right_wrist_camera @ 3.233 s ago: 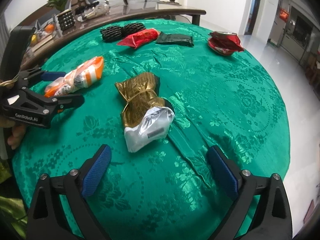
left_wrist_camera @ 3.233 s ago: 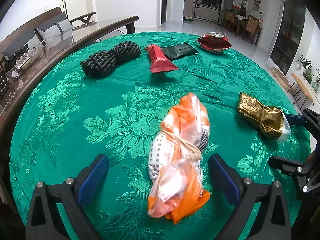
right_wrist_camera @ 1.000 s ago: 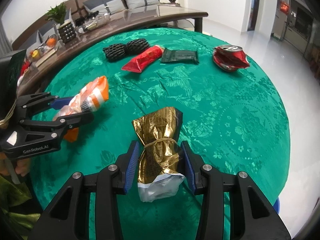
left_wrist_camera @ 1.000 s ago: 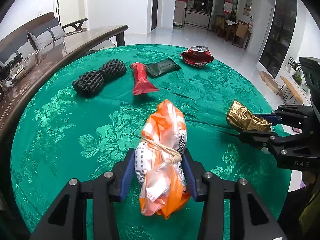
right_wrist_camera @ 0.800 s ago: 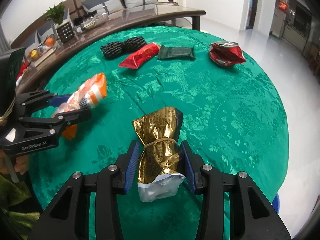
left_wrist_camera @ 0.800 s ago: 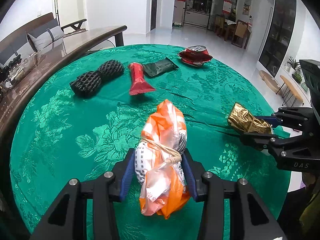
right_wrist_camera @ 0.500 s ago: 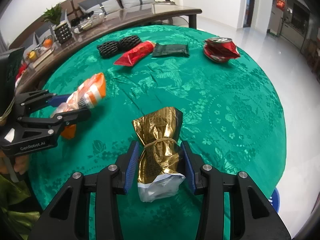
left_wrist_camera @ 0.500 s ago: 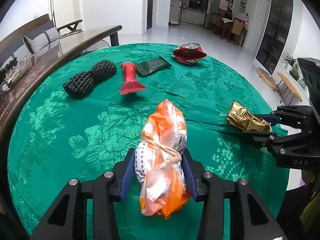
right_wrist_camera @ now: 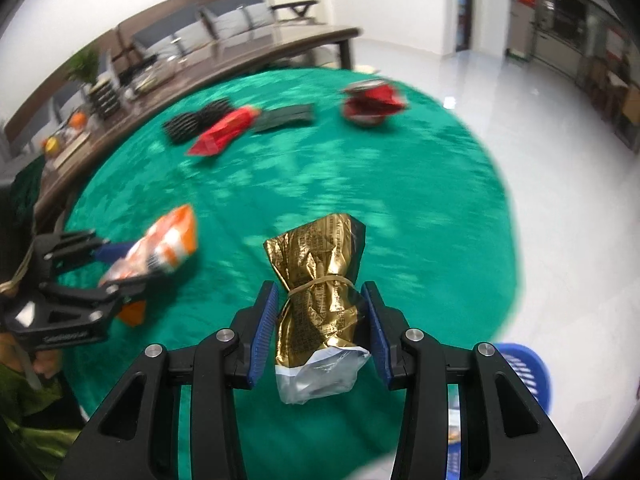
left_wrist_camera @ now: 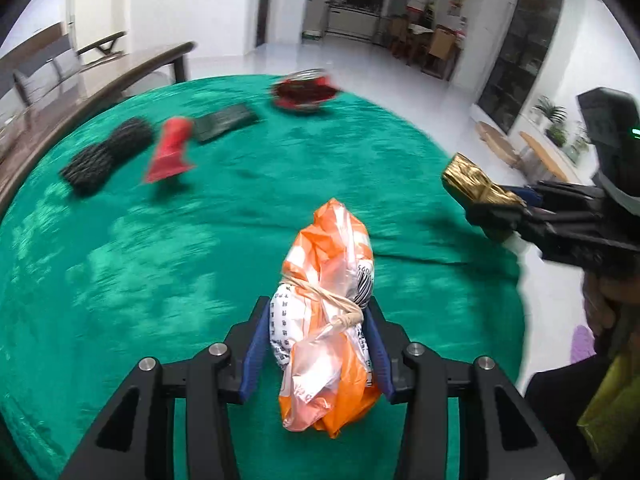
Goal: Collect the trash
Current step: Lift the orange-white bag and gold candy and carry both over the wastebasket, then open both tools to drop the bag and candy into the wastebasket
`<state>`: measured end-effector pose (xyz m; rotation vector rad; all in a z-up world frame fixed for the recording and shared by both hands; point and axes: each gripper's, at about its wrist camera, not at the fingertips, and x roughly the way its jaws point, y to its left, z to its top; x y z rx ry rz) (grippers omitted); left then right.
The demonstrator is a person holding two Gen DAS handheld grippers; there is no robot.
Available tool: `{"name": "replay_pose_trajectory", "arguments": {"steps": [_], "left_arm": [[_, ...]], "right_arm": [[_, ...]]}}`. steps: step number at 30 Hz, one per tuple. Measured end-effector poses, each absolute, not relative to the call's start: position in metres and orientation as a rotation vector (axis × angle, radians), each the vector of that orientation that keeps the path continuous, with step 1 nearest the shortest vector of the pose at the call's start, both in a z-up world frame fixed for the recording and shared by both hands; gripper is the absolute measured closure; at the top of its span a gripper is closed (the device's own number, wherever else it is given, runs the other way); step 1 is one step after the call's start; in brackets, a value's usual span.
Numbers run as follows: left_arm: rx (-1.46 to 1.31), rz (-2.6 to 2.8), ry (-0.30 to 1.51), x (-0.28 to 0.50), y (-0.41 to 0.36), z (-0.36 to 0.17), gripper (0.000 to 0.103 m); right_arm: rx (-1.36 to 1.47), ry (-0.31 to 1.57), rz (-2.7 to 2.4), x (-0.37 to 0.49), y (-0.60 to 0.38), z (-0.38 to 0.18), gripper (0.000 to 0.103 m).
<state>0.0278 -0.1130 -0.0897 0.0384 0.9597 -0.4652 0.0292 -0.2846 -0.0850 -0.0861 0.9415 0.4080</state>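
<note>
An orange and white plastic bag bundle [left_wrist_camera: 328, 304], tied with a rubber band, hangs above the green tablecloth [left_wrist_camera: 160, 248] with my left gripper [left_wrist_camera: 318, 320] shut on its waist. My right gripper [right_wrist_camera: 320, 312] is shut on a gold foil packet [right_wrist_camera: 320, 280], also banded, held over the table's near right edge. Each gripper shows in the other's view: the right gripper [left_wrist_camera: 504, 208] with the gold foil packet [left_wrist_camera: 476, 184] at the right, the left gripper [right_wrist_camera: 120, 268] with the orange bundle [right_wrist_camera: 160, 248] at the left.
On the far side of the table lie a black mesh bundle [left_wrist_camera: 106, 154], a red wrapper [left_wrist_camera: 170, 154], a dark green pouch [left_wrist_camera: 224, 120] and a crushed red can [left_wrist_camera: 306, 90]. A blue basket [right_wrist_camera: 520, 372] stands on the floor at lower right. A wooden table [right_wrist_camera: 240, 60] runs behind.
Both grippers have swung sideways with their loads still held; the table's far items slid across the views and blur. The blue basket has come into the right wrist view.
</note>
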Motion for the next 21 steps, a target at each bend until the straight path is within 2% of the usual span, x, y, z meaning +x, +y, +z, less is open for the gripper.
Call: {"name": "replay_pose_trajectory", "arguments": {"steps": [10, 16, 21], "left_arm": [[0.102, -0.735, 0.937, 0.025, -0.275, -0.069, 0.058], [0.176, -0.835, 0.998, 0.030, -0.367, -0.105, 0.057], [0.209, -0.857, 1.038, 0.040, -0.412, -0.137, 0.057]], "right_arm": [[0.048, 0.976, 0.019, -0.001, -0.470, -0.088, 0.060], [0.145, 1.026, -0.076, -0.016, -0.527, -0.111, 0.059], [0.196, 1.062, -0.112, -0.016, -0.556, -0.130, 0.059]]}}
